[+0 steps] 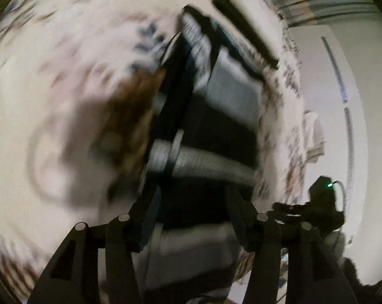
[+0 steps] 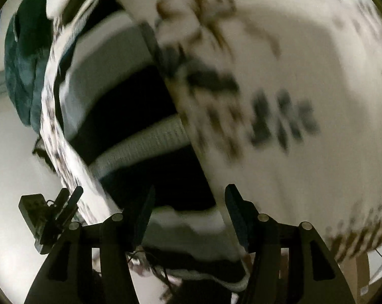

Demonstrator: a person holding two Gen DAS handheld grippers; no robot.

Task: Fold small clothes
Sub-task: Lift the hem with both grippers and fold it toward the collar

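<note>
A thick knit garment (image 1: 216,159) with black, grey and white stripes lies along the flowered tablecloth (image 1: 64,76). In the left wrist view, its grey fold fills the gap between the fingers of my left gripper (image 1: 191,217), which is shut on it. In the right wrist view, the same garment (image 2: 140,136) runs down into my right gripper (image 2: 188,217), and a pale fold is pressed between its fingers. Each gripper shows in the other's view: the right gripper (image 1: 317,207) at lower right, the left gripper (image 2: 69,200) at lower left. The tablecloth (image 2: 292,76) is badly blurred.
The table's edge runs close beside the garment, with pale floor (image 1: 342,152) beyond it. A dark teal cloth (image 2: 21,76) hangs or lies past that edge. A long black bar (image 1: 244,27) lies at the far end of the table. A pale crumpled heap (image 1: 315,139) sits off the edge.
</note>
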